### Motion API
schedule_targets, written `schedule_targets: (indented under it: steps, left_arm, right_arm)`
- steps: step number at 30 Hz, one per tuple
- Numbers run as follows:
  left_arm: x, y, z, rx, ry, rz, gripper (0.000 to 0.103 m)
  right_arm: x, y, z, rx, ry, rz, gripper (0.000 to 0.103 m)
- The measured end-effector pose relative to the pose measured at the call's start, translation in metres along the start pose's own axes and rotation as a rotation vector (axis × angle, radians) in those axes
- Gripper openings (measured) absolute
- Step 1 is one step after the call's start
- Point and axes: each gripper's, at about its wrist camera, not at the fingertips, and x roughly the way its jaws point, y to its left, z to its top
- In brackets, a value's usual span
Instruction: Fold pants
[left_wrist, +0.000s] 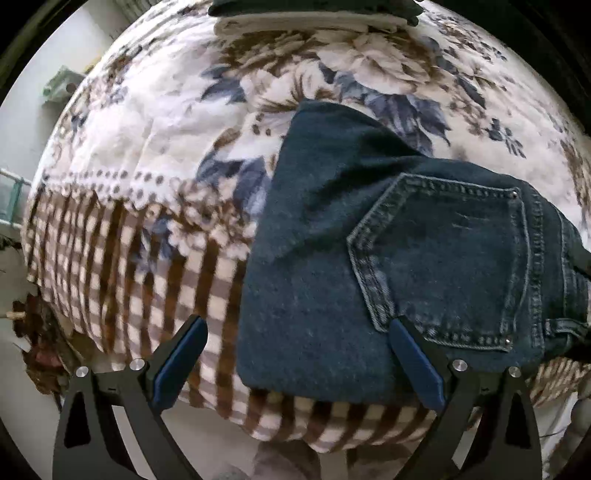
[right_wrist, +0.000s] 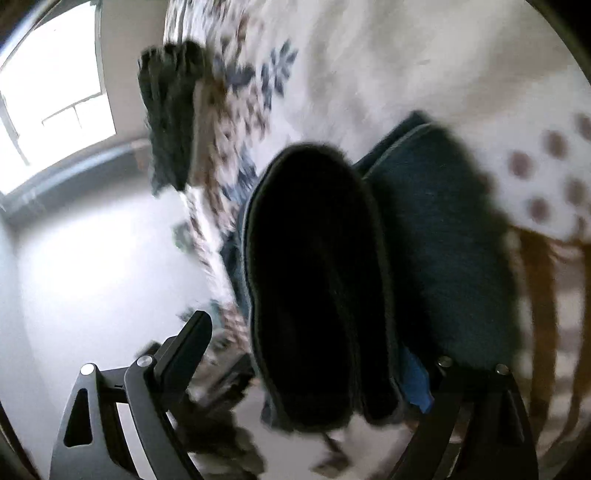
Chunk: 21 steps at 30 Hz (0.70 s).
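Jeans: dark blue denim, folded into a compact stack, lying flat near the bed's front edge on my left view. Back pocket faces up, pale stitching, rivets at its corners. Left fold edge runs straight, top corner slightly lifted. Right view is blurred: jeans show stacked layers, open dark end toward me.

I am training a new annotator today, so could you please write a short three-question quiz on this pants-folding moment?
1. True or false: the left claw is shut on the jeans.
2. Which feature faces up on the folded jeans: A) zipper, B) back pocket, C) belt?
3. What do the jeans lie on?

Key:
1. False; its fingers stand wide apart, gripping nothing.
2. B.
3. A floral blanket with a checked border.
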Motion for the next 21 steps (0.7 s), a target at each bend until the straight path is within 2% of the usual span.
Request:
schedule_targets:
  steps: [1, 2, 3, 4, 6, 7, 9, 11, 13, 16, 18, 19, 20, 21]
  left_arm:
    - [0.001, -0.001, 0.001, 0.013, -0.006, 0.029, 0.1]
    - [0.0, -0.003, 0.002, 0.027, -0.013, 0.063, 0.1]
    - [-0.001, -0.004, 0.003, 0.038, -0.02, 0.097, 0.1]
    - [-0.003, -0.005, 0.003, 0.051, -0.032, 0.156, 0.1]
    - [-0.01, -0.008, 0.006, 0.081, -0.074, 0.272, 0.1]
    - [-0.013, -0.008, 0.007, 0.084, -0.085, 0.287, 0.1]
    - [-0.019, -0.005, 0.009, 0.062, -0.09, 0.268, 0.1]
    - [-0.024, 0.002, 0.012, 0.021, -0.076, 0.205, 0.1]
    - [-0.028, 0.007, 0.016, -0.009, -0.066, 0.149, 0.1]
    - [-0.027, 0.011, 0.021, -0.039, -0.046, 0.089, 0.1]
    - [-0.025, 0.008, 0.023, -0.044, -0.035, 0.058, 0.1]
    - [-0.023, 0.006, 0.026, -0.042, -0.031, 0.049, 0.1]
    - [-0.021, 0.004, 0.029, -0.039, -0.029, 0.04, 0.1]
    - [-0.019, 0.001, 0.031, -0.034, -0.027, 0.04, 0.1]
  right_arm:
    - [0.006, 0.006, 0.001, -0.022, -0.011, -0.051, 0.088]
    - [0.008, 0.01, 0.002, -0.037, -0.027, -0.081, 0.054]
    - [0.011, 0.017, 0.002, -0.066, -0.054, -0.189, 0.035]
    - [0.012, 0.023, 0.001, -0.081, -0.063, -0.234, 0.029]
    - [0.007, 0.031, -0.004, -0.079, -0.107, -0.257, 0.023]
    - [0.002, 0.039, -0.01, -0.101, -0.128, -0.286, 0.014]
    - [-0.009, 0.049, -0.018, -0.125, -0.169, -0.321, 0.014]
    - [-0.028, 0.052, -0.027, -0.109, -0.219, -0.342, 0.014]
    - [-0.06, 0.048, -0.035, -0.082, -0.291, -0.37, 0.014]
    - [-0.089, 0.035, -0.033, -0.062, -0.351, -0.408, 0.014]
    - [-0.108, 0.018, -0.028, -0.028, -0.368, -0.426, 0.014]
    - [-0.108, 0.008, -0.019, -0.022, -0.328, -0.418, 0.015]
    - [-0.107, -0.004, -0.013, -0.014, -0.297, -0.406, 0.02]
    - [-0.107, -0.016, -0.005, 0.023, -0.276, -0.393, 0.029]
